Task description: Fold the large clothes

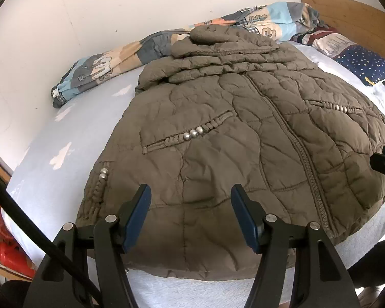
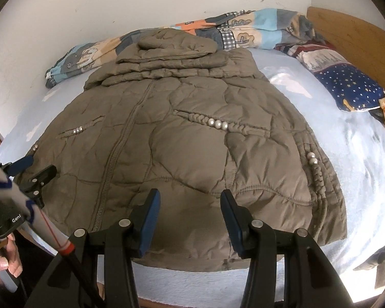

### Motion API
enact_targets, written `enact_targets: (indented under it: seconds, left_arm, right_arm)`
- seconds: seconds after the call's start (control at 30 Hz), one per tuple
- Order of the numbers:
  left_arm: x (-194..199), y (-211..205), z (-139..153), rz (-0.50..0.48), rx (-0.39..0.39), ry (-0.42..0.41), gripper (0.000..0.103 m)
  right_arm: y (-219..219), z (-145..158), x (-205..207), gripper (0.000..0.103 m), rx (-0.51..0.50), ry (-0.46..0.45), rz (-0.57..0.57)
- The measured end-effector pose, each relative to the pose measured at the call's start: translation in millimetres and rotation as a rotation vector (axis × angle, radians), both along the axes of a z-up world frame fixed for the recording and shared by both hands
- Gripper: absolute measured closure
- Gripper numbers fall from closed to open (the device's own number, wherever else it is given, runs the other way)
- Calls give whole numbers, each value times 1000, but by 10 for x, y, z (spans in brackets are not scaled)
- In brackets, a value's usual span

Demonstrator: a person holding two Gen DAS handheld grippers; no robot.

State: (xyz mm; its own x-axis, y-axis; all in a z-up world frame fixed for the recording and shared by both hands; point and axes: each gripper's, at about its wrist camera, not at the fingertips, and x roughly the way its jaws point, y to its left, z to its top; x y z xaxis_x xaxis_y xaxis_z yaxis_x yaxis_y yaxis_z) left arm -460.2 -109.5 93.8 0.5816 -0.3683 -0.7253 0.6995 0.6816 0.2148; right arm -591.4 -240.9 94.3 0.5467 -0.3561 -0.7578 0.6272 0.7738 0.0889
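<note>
Left wrist view: the left gripper (image 1: pixel 190 192) is held over the jacket's (image 1: pixel 231 138) near hem at lower centre, jaws spread with nothing between them.
Right wrist view: the right gripper (image 2: pixel 190 197) is held likewise over the hem at lower centre, jaws spread and empty.
Jacket: a brown quilted coat is laid flat and zipped across the middle of both frames on the pale bed sheet (image 1: pixel 64 138), hood (image 1: pixel 218 36) bunched toward the top.
Why so placed: the coat appears spread front-up so that a fold can be started from the hem; both grippers are probably poised for a grasp there.
Surroundings: a patterned duvet (image 1: pixel 110 59) is pushed against the wall at upper left; a starred pillow (image 2: pixel 346 84) lies at upper right.
Hidden: the sleeves cannot be made out, perhaps tucked under the body; the hem's nearest edge is partly covered by the fingers.
</note>
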Motion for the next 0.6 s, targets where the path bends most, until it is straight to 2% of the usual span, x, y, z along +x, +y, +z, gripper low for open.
enact_targets:
  seconds: [0.27,0.6]
  left_arm:
    - [-2,7,2,3,2,2,39]
    - [53,46,36,22,-8,21,39]
  right_arm:
    - [-41,4,-42,50,10,2,-7]
    - [-347,80,-287,49,58,-41,-112]
